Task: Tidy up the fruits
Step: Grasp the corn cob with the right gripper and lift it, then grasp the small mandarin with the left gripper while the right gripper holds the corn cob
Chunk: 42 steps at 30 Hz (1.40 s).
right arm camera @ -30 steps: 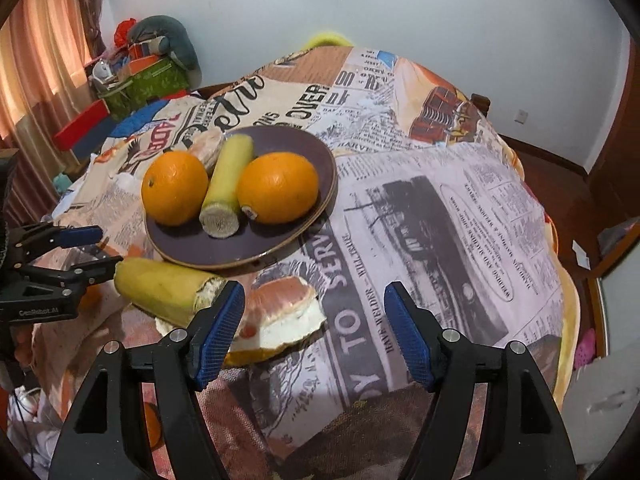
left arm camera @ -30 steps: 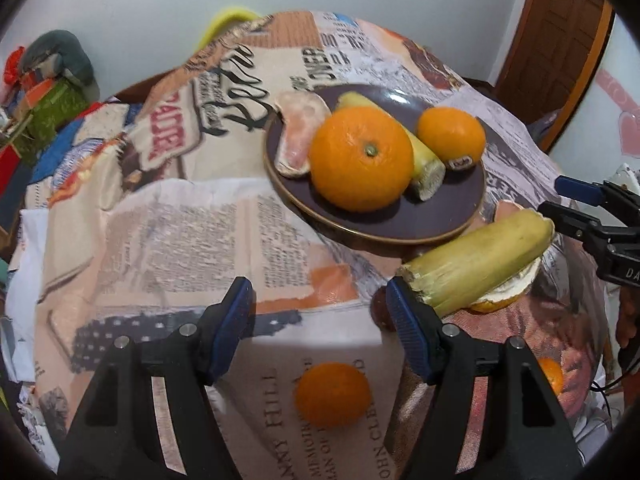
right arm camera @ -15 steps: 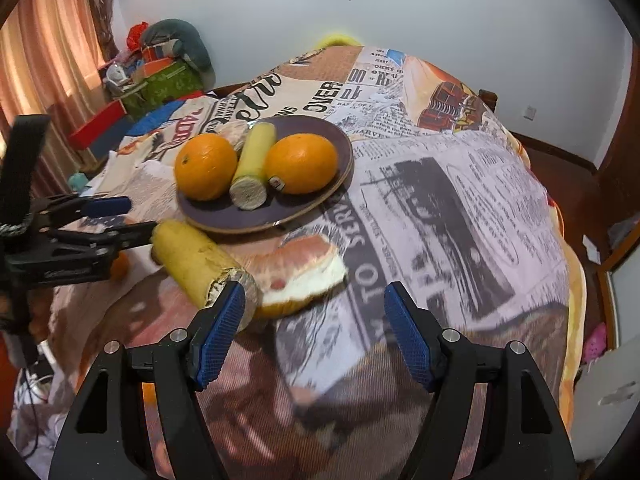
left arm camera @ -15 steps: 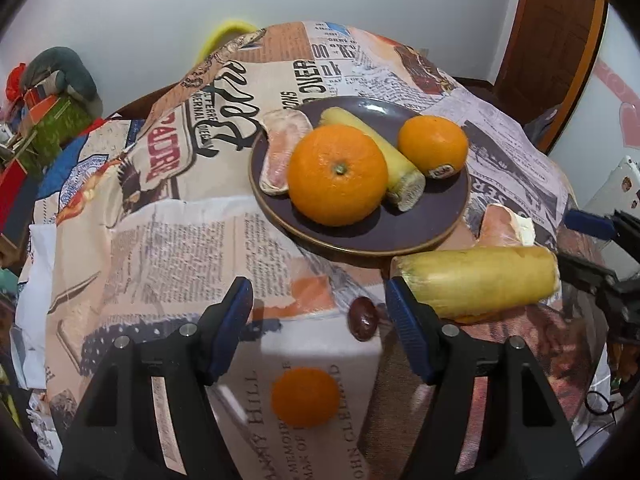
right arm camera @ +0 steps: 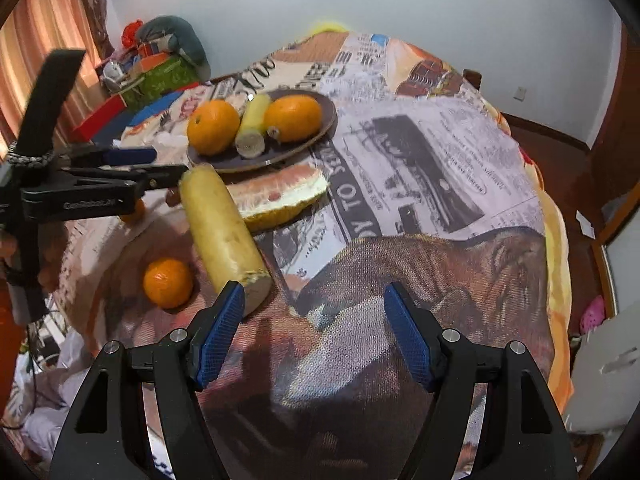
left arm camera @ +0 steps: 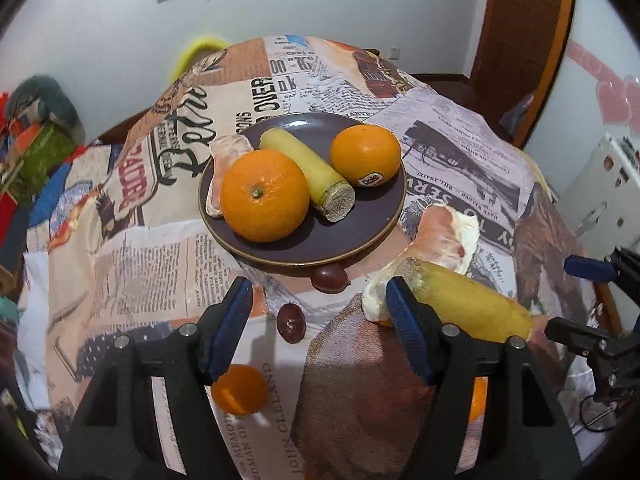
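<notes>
A dark plate holds two oranges, a yellow banana piece and a pomelo wedge. Outside it on the cloth lie a second banana piece, a pomelo piece, two dark grapes and small tangerines. My left gripper is open and empty above the grapes. My right gripper is open and empty, with its left finger beside the banana piece's cut end.
The table is covered with a newspaper-print cloth that drops off at the right. Boxes and clutter stand at the far left. A wooden door is at the back right.
Both grippers have drawn back from the plate and risen. The loose banana piece and pomelo now lie further ahead of the right gripper. No fruit has been taken hold of.
</notes>
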Available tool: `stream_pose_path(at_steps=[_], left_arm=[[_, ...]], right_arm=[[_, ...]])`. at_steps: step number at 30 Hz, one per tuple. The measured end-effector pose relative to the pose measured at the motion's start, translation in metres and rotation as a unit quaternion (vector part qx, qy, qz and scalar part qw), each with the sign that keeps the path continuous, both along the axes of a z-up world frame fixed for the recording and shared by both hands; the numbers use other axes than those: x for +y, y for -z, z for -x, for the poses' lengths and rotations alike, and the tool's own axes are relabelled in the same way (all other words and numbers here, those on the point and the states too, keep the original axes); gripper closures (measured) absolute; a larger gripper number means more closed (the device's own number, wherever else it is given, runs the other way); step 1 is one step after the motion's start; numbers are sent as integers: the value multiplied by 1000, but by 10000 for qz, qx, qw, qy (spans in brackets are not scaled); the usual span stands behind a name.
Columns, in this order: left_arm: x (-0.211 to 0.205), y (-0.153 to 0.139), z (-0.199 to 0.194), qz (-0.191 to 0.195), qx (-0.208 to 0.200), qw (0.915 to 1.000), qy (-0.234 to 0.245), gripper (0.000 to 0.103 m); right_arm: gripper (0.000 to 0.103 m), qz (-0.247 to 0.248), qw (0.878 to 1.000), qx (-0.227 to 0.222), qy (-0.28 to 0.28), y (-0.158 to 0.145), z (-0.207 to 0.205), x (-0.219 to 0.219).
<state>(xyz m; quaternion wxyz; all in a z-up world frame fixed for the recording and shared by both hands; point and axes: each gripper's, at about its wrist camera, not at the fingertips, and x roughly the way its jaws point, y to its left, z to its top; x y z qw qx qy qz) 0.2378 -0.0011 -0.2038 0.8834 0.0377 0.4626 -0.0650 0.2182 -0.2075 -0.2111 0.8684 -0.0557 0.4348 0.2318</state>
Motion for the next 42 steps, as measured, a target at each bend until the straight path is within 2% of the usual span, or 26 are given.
stream_pose_path(at_steps=[6,12,15,16,17,19,24,34,40,42], left_arm=[[9,-4,16,145,24,9998,-105,34],[19,-10,34,207,-28,9995,-224,34],[22,-10,42,316,-22,9992,-260,34],[22,-10,44,346,-15,9991,-258,34],[21,-9,46,369,-12,9990,-247,34],[16,-8,49,327,3,9993,-188,34],[-1,-7,54,221,-8,9998,-20,34],[-27,-7,65,510,88,9985,167,34],[-41,5,70,599,275,9976,228,34],[-45,9,70,637,303,9972,241,34]], right_arm=[[34,-218,9993,-245,-172,-13,-2,16],[34,-370,9983,69,-456,3,-20,46],[38,-341,9982,213,-450,14,-23,54],[43,-364,9979,271,-464,16,-24,55],[45,-379,9975,334,-494,19,-23,55],[57,-496,9959,465,-592,23,-19,53],[63,-364,9971,267,-614,18,0,47],[68,-371,9989,214,-169,15,29,14],[68,-358,9991,193,-112,9,34,7],[65,-360,9991,217,-115,9,32,6]])
